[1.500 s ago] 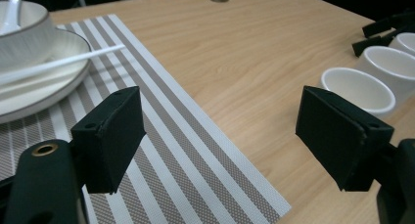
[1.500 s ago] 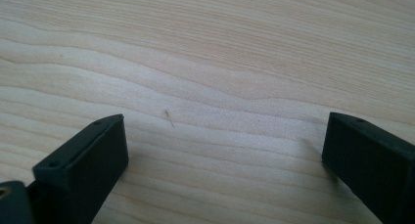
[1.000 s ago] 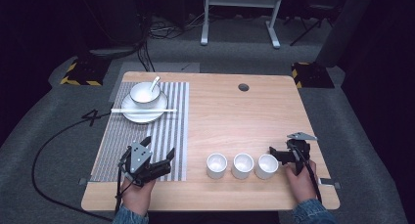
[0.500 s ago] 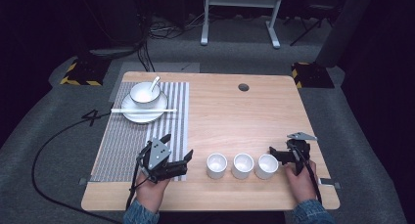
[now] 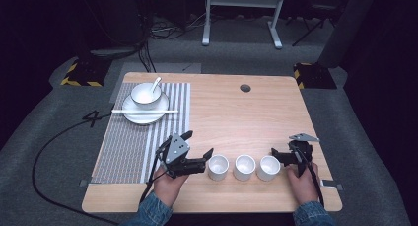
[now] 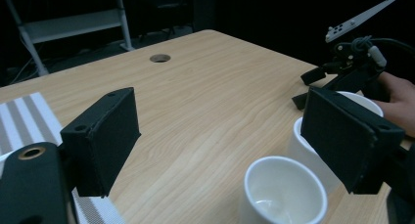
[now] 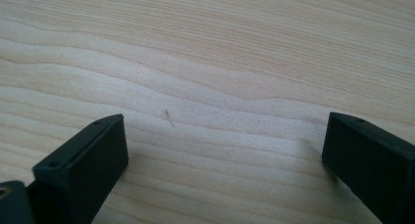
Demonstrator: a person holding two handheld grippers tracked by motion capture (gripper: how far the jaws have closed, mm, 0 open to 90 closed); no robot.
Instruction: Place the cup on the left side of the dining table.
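Observation:
Three white cups stand in a row near the table's front edge: the left cup (image 5: 218, 167), the middle cup (image 5: 244, 167) and the right cup (image 5: 269, 168). My left gripper (image 5: 197, 145) is open just left of the left cup, one jaw close to its rim. In the left gripper view the left cup (image 6: 284, 190) sits low between the open jaws of the left gripper (image 6: 225, 136), nearer the right jaw, empty inside. My right gripper (image 5: 277, 157) is open beside the right cup. In its own view the right gripper (image 7: 222, 155) points at bare wood.
A striped placemat (image 5: 128, 147) covers the table's left part. At its far end a plate (image 5: 143, 115) carries a bowl (image 5: 145, 94) with a spoon, and chopsticks (image 5: 144, 111) lie across it. A cable hole (image 5: 245, 88) is at the back. Bare wood lies mid-table.
My left gripper has moved right, off the placemat, up to the left cup. The right gripper and the cups have stayed where they were.

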